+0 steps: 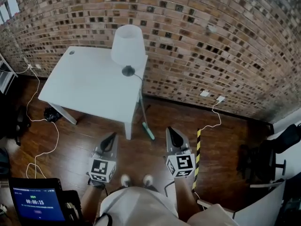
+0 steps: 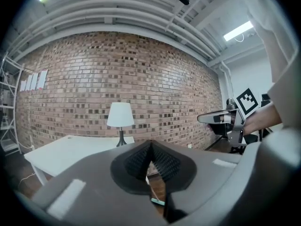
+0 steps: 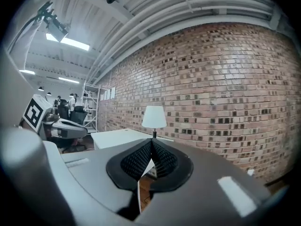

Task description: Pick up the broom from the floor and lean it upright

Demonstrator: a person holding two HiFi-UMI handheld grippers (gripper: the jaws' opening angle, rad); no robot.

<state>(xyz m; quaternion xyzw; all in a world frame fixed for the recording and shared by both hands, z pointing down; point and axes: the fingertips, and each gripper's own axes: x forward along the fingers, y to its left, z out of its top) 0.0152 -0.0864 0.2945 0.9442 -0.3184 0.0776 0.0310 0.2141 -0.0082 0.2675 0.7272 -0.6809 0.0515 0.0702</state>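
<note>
Already propped upright, the broom [image 1: 142, 109] stands with its teal head [image 1: 148, 132] on the wooden floor [image 1: 94, 140] and its thin handle resting against the right-hand edge of the white table [image 1: 84, 86], just below a lamp [image 1: 128, 44] at the table's corner. The table edge seems to be what keeps the handle from sliding, so the job looks finished to me. Both tongs are held roughly level in front of the person, well apart from the broom, one on either side of it. The left gripper [image 1: 112, 136] has its jaws pressed together with nothing between them; through the slit below its pads, its own camera catches the teal head far off on the floor. The right gripper [image 1: 171, 131] is likewise closed and empty, pointing towards the brick wall [image 1: 211, 41] behind the table. Closed, empty jaws suit hands with nothing left to carry. A striped strip [image 1: 198, 154] lies on the floor by the right gripper, and white cables [image 1: 51, 126] trail left of the table
</note>
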